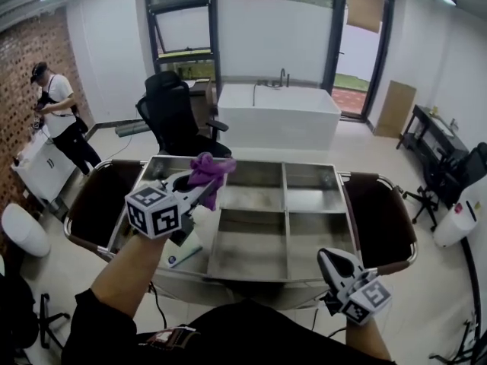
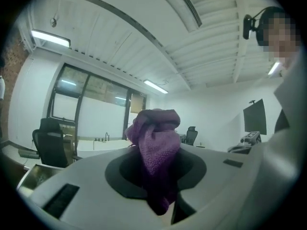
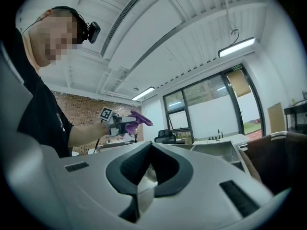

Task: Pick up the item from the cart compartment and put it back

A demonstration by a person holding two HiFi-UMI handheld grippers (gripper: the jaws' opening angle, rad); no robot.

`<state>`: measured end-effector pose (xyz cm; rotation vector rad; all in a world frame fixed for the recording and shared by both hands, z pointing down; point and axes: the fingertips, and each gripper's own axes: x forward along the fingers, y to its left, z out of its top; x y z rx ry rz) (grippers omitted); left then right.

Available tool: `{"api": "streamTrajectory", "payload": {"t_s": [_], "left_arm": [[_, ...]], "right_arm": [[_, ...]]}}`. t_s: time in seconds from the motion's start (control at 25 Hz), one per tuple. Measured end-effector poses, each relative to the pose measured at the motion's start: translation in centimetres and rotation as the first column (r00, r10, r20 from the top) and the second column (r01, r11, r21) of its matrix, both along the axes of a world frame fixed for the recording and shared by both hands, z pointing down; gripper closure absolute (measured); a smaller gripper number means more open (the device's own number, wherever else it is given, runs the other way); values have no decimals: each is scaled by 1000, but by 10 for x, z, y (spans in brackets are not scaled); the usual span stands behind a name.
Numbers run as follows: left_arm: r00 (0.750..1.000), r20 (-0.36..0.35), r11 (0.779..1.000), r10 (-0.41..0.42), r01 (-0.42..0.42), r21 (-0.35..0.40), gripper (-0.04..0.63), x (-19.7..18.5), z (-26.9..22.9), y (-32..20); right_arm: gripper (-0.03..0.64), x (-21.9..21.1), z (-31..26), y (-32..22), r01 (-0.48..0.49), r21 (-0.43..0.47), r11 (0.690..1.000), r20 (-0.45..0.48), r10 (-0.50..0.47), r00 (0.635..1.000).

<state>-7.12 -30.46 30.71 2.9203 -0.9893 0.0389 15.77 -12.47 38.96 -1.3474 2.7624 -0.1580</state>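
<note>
We hold the purple cloth (image 1: 211, 172) pinched in the nearly closed jaws of the left gripper (image 1: 204, 194) above the cart (image 1: 312, 165)'s back-left compartment, and should lower it inside those walls before releasing. The right gripper (image 1: 326, 255) hangs by the cart's front-right corner, jaws together and empty. The compartment floor under the cloth is hidden.

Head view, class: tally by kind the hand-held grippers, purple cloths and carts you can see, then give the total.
grippers: 2 (left gripper, right gripper)
purple cloth: 1
cart: 1
total: 4
</note>
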Motion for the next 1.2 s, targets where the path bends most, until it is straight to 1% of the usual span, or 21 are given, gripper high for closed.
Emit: {"api": "streamTrajectory", "payload": {"t_s": [0.08,0.2,0.28,0.32,0.44,0.56,0.6,0.72,0.76,0.8,0.84,0.92,1.0,1.04,1.12,1.2], "left_arm": [[999,41,1000,-4,5,-19,508,16,0,-27],[992,128,998,-16,24,-62,508,44,17,-67],[979,204,995,-18,39,-97,508,65,35,-91],[968,249,993,-19,48,-111,508,75,47,-101],[929,370,984,-18,82,-159,508,101,91,-129],[895,446,967,-20,130,-217,508,118,133,-150],[878,479,962,-21,147,-228,506,122,146,-155],[810,586,950,-17,195,-242,500,125,185,-167],[790,613,942,-13,215,-257,498,122,197,-170],[776,630,932,-8,235,-277,494,119,206,-172],[770,638,923,-5,249,-293,488,117,211,-175],[753,657,917,10,255,-306,478,118,216,-177],[735,677,914,41,245,-322,442,122,221,-176],[735,676,912,56,239,-335,422,124,223,-174],[747,661,905,70,231,-357,335,127,224,-172],[753,655,905,57,237,-352,266,127,222,-172]], "right_arm": [[617,4,1,4,-6,1,1000,2,6,1000],[617,13,5,9,-15,0,1000,1,15,1000],[617,18,6,12,-22,2,1000,9,22,1000],[617,20,6,14,-27,3,1000,13,27,1000],[617,28,4,19,-46,15,999,22,46,999],[617,39,4,25,-71,19,997,35,71,997],[617,44,5,28,-81,18,997,38,81,996],[617,53,7,36,-105,17,994,33,104,994],[617,56,7,37,-110,20,994,31,110,993],[617,58,8,39,-117,23,993,33,116,993],[617,61,9,40,-125,22,992,36,124,992],[617,66,11,41,-142,14,990,37,142,989],[617,70,10,41,-153,14,988,40,153,987],[617,70,9,40,-155,14,988,39,155,987],[617,70,8,40,-153,17,988,37,153,988],[617,69,8,39,-149,18,989,37,148,988]]}}
